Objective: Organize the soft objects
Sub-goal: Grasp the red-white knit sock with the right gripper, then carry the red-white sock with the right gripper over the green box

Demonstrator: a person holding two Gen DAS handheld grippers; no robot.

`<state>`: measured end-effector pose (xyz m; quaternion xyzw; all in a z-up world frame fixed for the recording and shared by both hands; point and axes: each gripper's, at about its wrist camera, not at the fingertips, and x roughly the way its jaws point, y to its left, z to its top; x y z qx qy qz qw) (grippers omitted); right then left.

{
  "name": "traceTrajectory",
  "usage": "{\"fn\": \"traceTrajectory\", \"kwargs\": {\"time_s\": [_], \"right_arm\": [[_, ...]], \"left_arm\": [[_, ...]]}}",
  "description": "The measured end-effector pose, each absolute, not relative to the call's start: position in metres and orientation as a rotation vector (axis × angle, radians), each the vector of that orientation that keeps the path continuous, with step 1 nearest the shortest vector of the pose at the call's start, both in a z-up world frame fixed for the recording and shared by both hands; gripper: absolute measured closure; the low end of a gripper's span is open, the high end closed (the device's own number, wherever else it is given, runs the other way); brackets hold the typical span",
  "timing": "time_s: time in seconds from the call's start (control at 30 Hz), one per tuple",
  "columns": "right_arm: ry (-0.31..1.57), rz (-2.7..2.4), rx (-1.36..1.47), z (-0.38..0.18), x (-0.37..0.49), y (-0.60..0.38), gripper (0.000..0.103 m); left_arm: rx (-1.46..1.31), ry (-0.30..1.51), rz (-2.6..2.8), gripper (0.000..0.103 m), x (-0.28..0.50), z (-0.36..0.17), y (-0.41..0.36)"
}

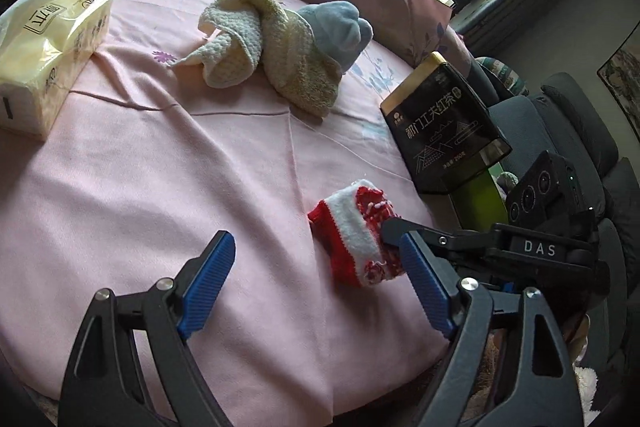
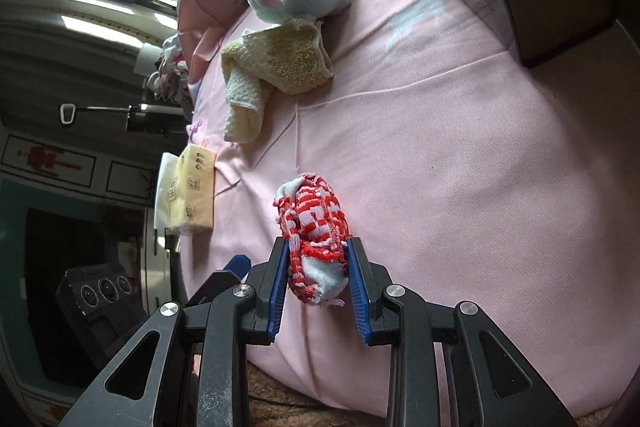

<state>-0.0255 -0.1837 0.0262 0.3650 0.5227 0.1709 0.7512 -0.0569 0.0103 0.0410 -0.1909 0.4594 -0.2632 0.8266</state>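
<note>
Red-and-white knit sock (image 2: 316, 247): pinched in right tongs (image 2: 318, 267), lower centre. Left tongs (image 1: 316, 283): wide, empty. Yellow towel (image 1: 260, 51), blue plush (image 1: 340, 27) upper centre, apparently unsorted.

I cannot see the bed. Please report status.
Right gripper shut on red-and-white knitted sock. Left gripper open, empty. Black tea tin stands nearby.

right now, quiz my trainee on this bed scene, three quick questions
1. True or false: the left gripper holds nothing.
2. What is the right gripper clamped on? A) yellow towel B) red and white knit sock C) tissue pack
3. Which soft item lies against the towel's far side?

Key: 1 true; 2 B; 3 the blue plush toy.
</note>
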Motion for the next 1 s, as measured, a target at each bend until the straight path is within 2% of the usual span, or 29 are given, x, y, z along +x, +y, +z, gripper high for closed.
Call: {"fn": "traceTrajectory", "kwargs": {"time_s": [0.13,0.2,0.3,0.37,0.43,0.67,1.0], "right_arm": [[1.133,0.374,0.809,0.025,-0.029,-0.187,0.073],[1.126,0.381,0.817,0.024,-0.032,-0.19,0.073],[1.112,0.368,0.818,0.025,-0.036,-0.195,0.073],[1.094,0.375,0.839,0.028,-0.039,-0.201,0.073],[1.062,0.402,0.858,0.035,-0.042,-0.207,0.073],[0.854,0.371,0.86,0.085,-0.054,-0.246,0.073],[0.574,0.209,0.88,0.145,-0.051,-0.349,0.073]], "left_arm": [[-0.332,1.019,-0.601,0.022,-0.061,0.034,-0.014],[-0.302,1.02,-0.603,0.028,-0.061,0.033,-0.024],[-0.282,1.018,-0.644,0.042,-0.059,0.037,-0.038],[-0.259,0.993,-0.681,0.055,-0.061,0.044,-0.046],[-0.226,0.956,-0.714,0.059,-0.063,0.056,-0.056],[-0.129,0.855,-0.805,0.059,-0.056,0.104,-0.104],[-0.032,0.706,-0.965,0.06,-0.02,0.164,-0.212]]}}
